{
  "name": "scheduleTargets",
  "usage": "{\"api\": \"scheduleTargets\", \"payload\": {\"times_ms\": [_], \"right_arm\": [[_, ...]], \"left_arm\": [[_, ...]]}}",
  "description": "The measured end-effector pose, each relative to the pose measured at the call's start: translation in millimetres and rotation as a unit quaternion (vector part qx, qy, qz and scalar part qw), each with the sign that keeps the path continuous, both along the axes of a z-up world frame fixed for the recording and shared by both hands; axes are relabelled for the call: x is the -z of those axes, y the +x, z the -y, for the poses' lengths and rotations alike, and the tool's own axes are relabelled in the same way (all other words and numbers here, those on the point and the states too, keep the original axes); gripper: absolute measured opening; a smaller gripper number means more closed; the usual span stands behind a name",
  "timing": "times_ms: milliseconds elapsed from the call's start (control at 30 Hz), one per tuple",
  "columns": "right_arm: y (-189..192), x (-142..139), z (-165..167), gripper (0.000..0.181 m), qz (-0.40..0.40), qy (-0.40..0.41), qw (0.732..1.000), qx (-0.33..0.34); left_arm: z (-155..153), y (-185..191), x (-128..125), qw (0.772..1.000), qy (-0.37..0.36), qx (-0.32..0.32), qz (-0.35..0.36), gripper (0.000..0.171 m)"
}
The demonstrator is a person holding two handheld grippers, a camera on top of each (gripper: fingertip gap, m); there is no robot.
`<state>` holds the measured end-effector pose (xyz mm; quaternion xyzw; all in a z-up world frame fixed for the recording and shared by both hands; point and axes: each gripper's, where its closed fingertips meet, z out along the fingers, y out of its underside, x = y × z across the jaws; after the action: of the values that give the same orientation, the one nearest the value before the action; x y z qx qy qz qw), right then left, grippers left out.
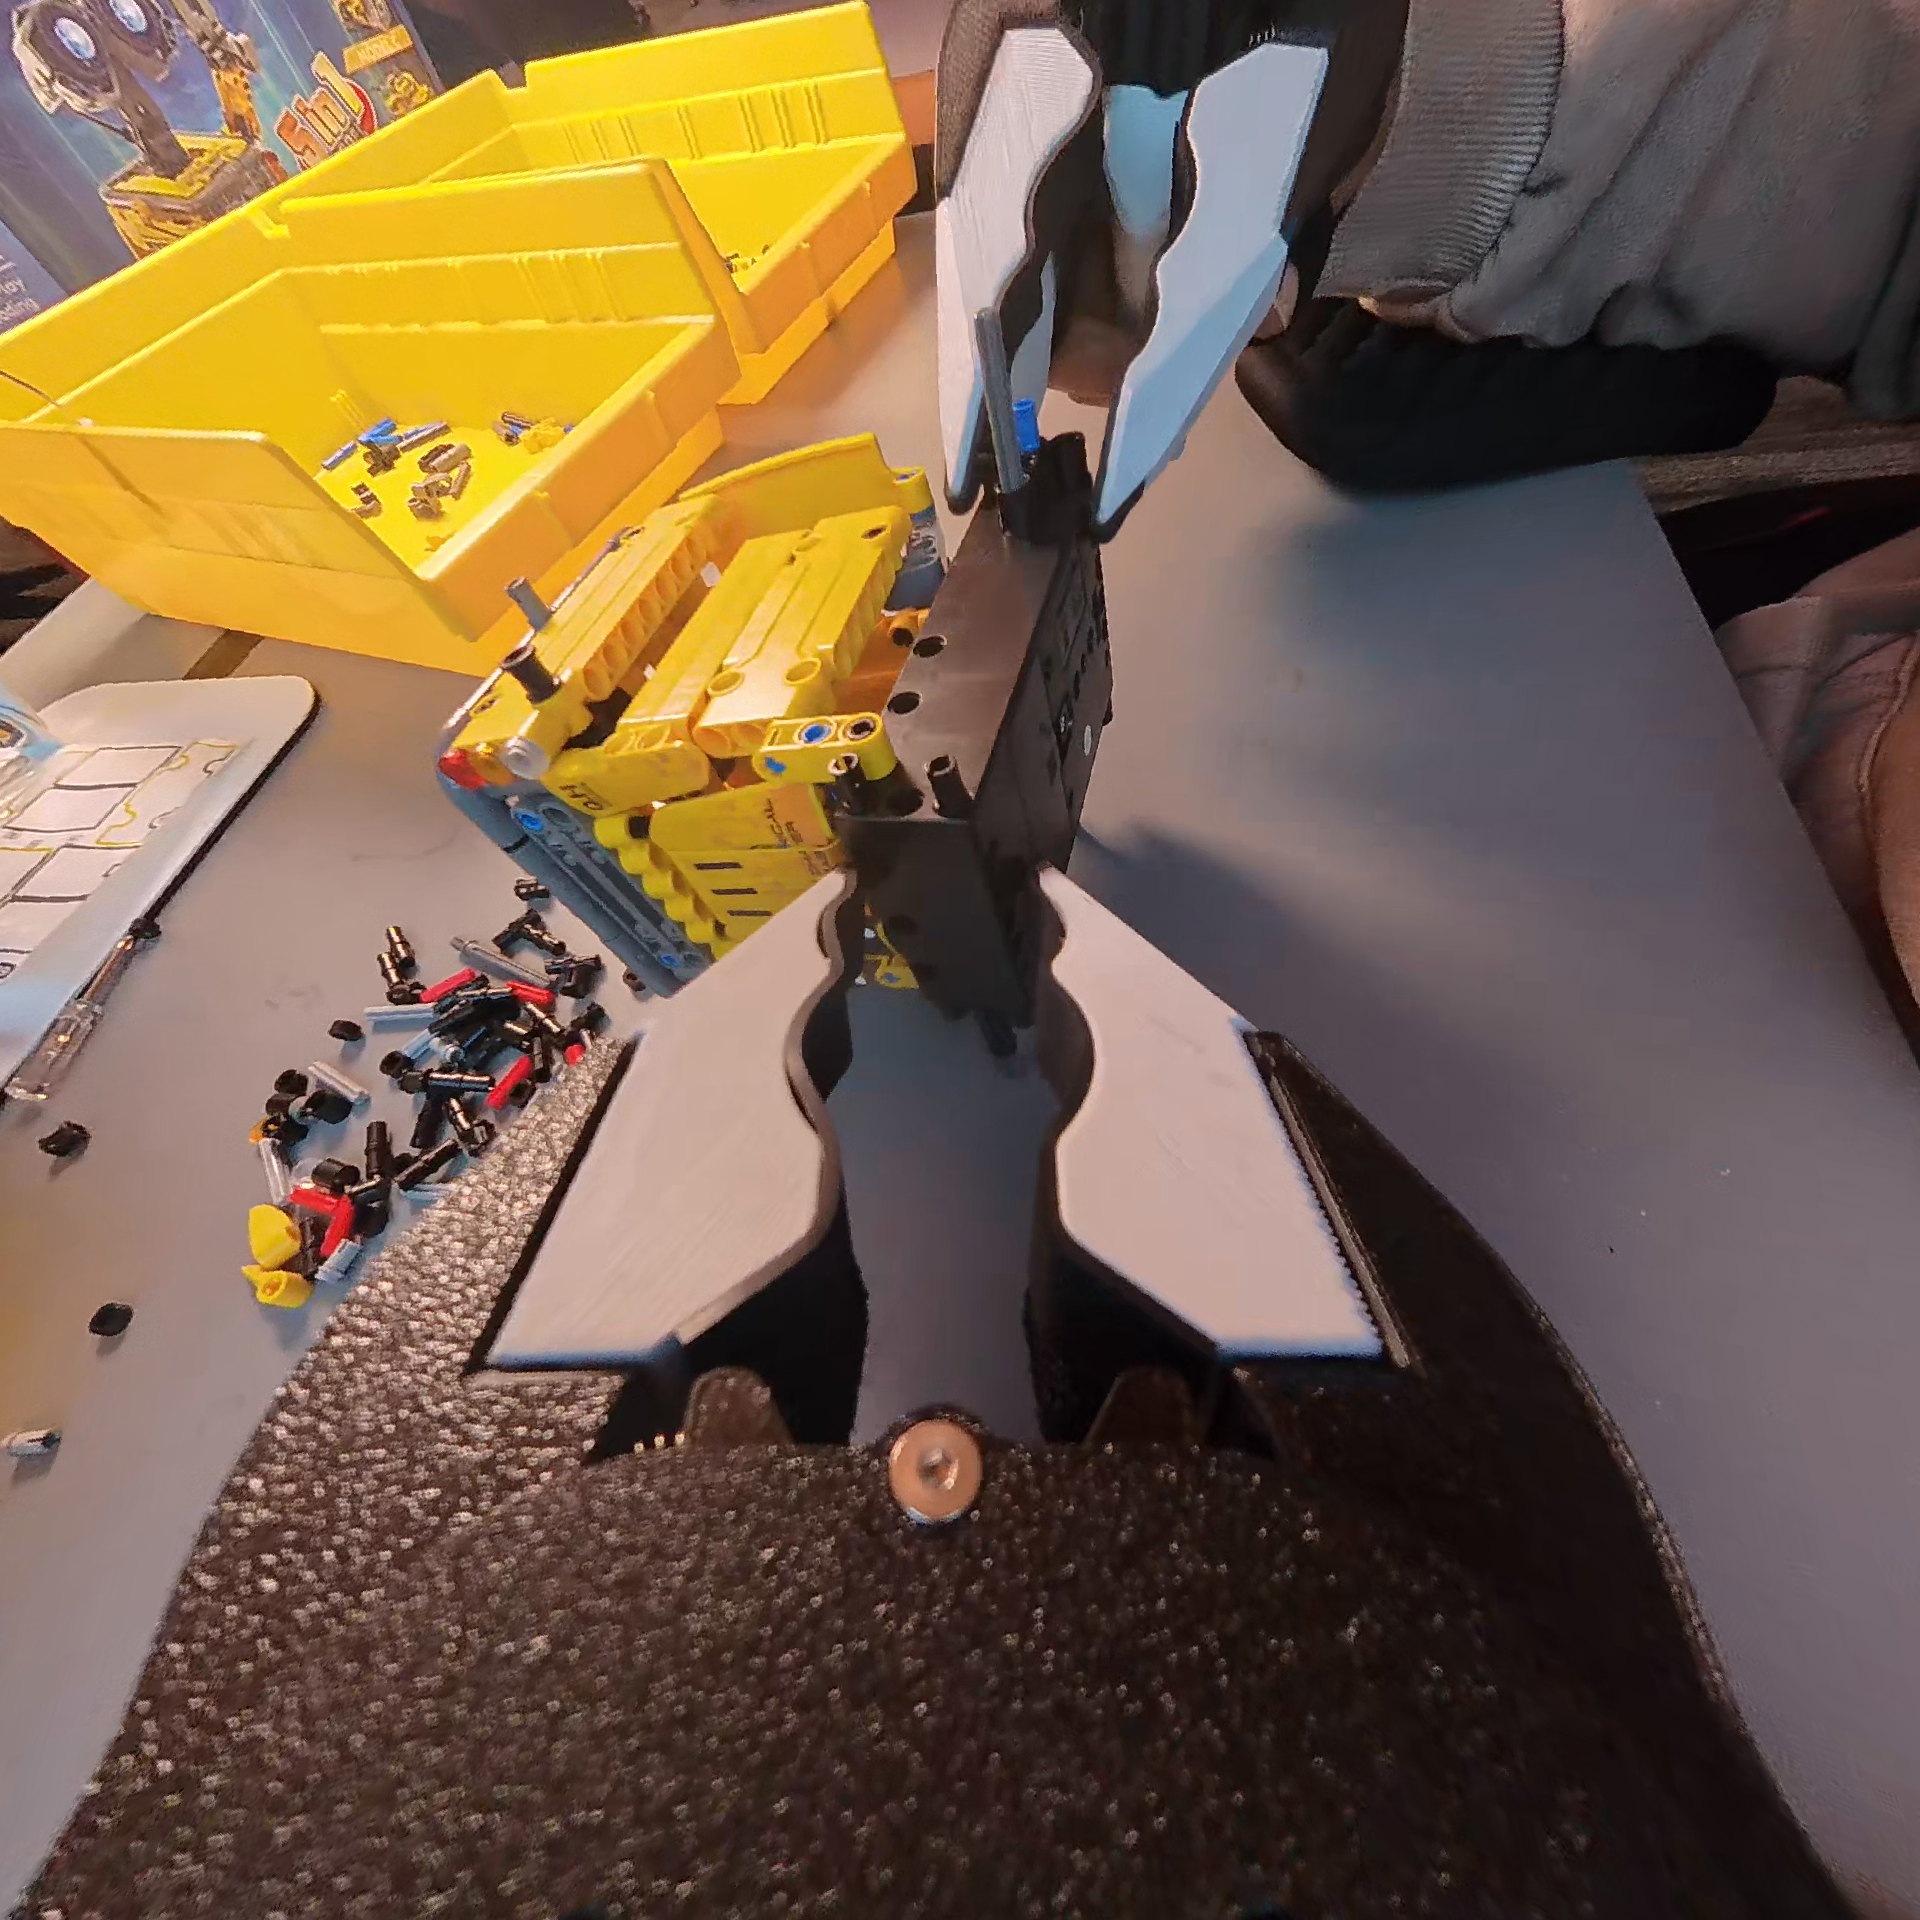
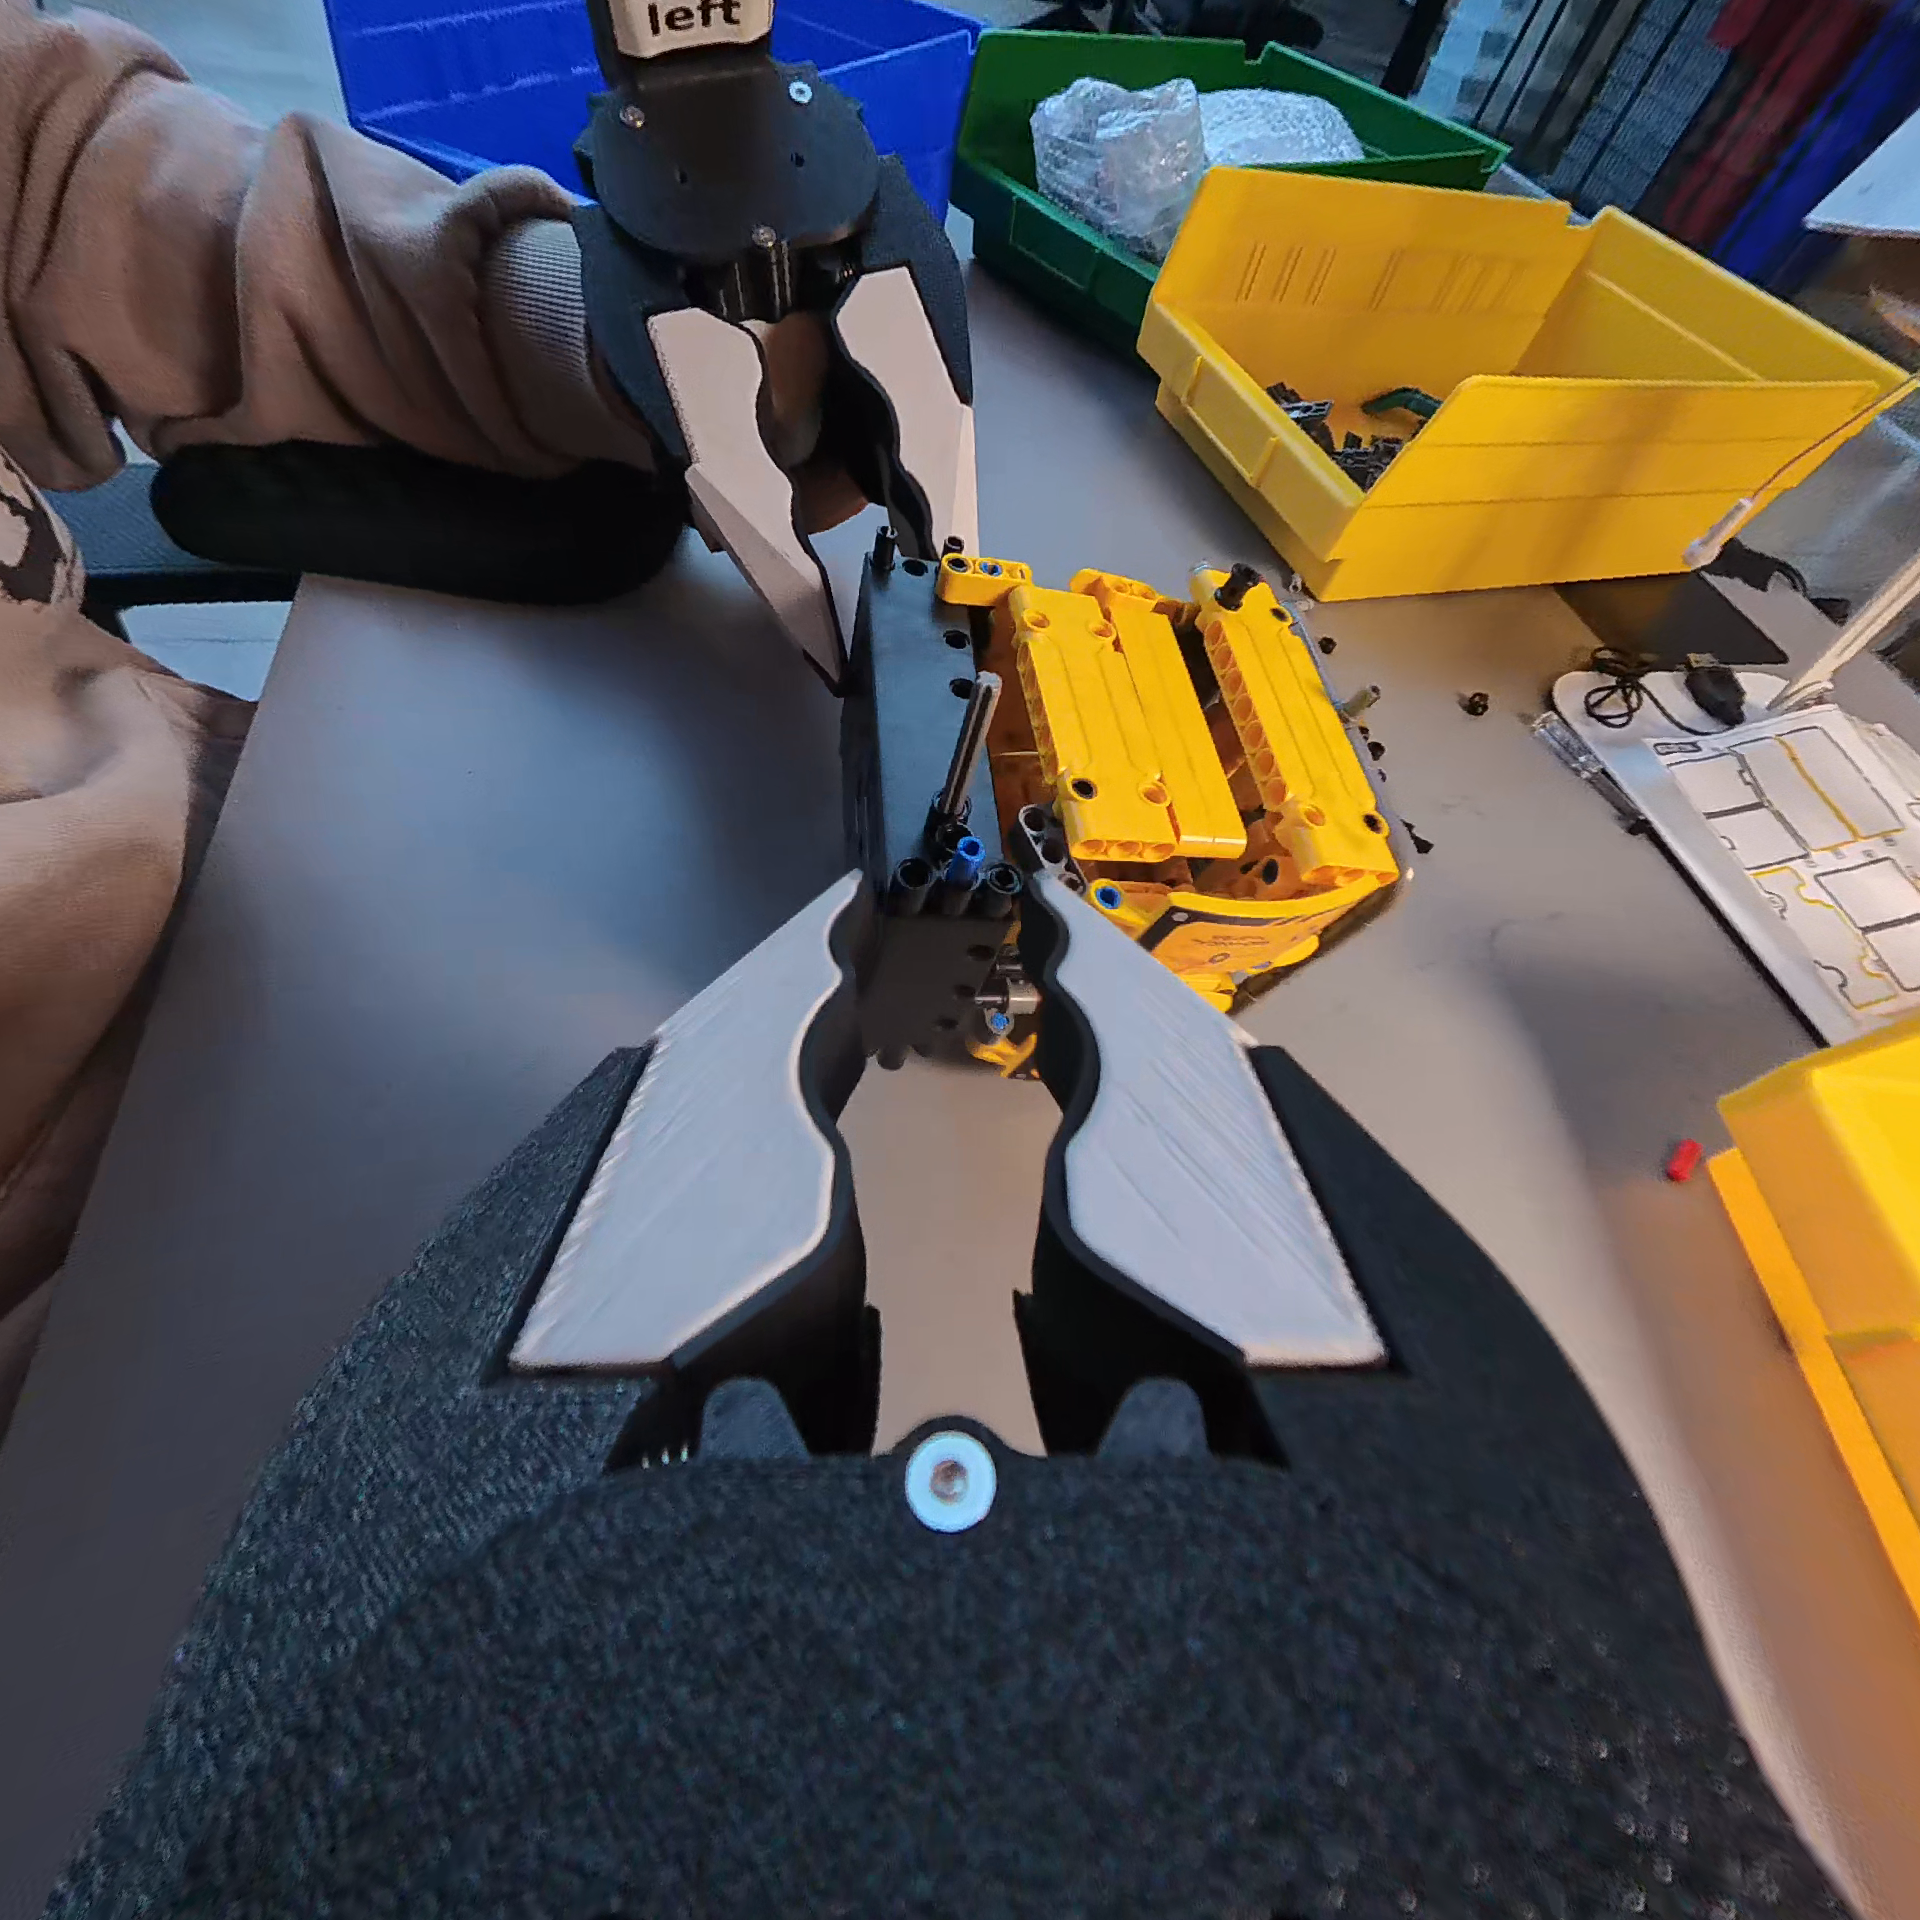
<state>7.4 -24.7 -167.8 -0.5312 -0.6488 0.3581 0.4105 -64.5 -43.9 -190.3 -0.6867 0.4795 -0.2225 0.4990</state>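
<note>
A yellow brick model (image 1: 727, 665) with a long black block (image 1: 1039, 707) on its side lies on the grey table (image 1: 1351, 831). My left gripper (image 1: 945, 904) is shut on the near end of the black block. My right gripper (image 1: 1034, 504) grips its far end, where a grey axle (image 1: 997, 405) sticks up. In the right wrist view my right gripper (image 2: 948, 914) clamps the block (image 2: 909, 707) beside the model (image 2: 1174, 748). The axle (image 2: 971, 738) lies along the block. The left gripper (image 2: 902, 613) holds the opposite end.
Yellow bins (image 1: 260, 582) with small parts stand at the back left, a pile of loose pins (image 1: 447, 1039) and an instruction sheet (image 1: 104, 810) lie left. The right wrist view shows a blue bin (image 2: 468, 83), green bin (image 2: 1039, 239), yellow bins (image 2: 1507, 499) and a person's sleeve (image 2: 260, 291). Across from one pair of fingers to the other is roughly 9 centimetres.
</note>
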Motion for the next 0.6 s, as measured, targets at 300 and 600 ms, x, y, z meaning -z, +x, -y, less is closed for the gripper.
{"api": "scheduleTargets", "payload": {"times_ms": [300,600], "right_arm": [[-2.9,-23.7,5.6,0.023,0.011,0.019,1.000,-0.011],[-9.2,-31.5,-0.7,0.023,0.049,0.086,0.995,-0.026]], "left_arm": [[-4.1,3.2,3.4,1.000,0.000,-0.016,-0.004,0.030],[0.0,-4.9,-13.0,0.999,0.003,-0.014,0.030,0.041]]}}
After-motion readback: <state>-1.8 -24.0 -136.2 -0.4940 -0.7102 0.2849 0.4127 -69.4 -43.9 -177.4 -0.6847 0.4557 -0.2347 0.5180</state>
